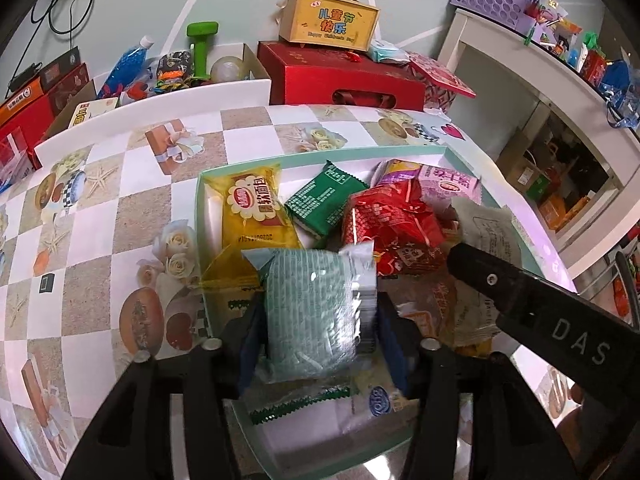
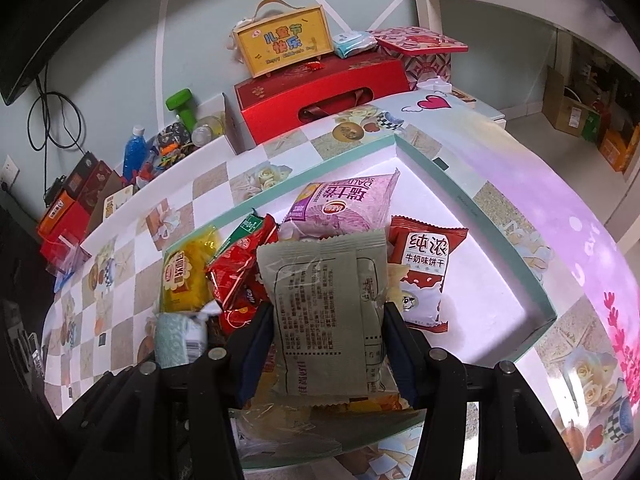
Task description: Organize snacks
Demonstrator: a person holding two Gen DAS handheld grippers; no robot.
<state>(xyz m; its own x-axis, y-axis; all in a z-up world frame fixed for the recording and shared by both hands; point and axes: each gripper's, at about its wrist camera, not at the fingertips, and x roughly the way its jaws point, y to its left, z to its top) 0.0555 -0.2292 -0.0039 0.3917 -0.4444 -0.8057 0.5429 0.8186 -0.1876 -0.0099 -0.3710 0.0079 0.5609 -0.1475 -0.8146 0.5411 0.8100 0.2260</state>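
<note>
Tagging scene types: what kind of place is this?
Likely a home room, staged for recording: patterned tablecloth, red gift box by the wall, white shelf crowded with oddments, snack packets in a shallow tray.

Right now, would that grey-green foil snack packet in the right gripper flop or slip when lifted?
The grey-green foil snack packet probably stays fairly flat: it stands upright unsupported. Its glossy, crinkled wrapper looks slippery, so the right gripper might lose it. It seems light.

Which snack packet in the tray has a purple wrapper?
The purple packet at the tray's far side, behind the grey-green packet; its neighbours are red, yellow or green.
</note>
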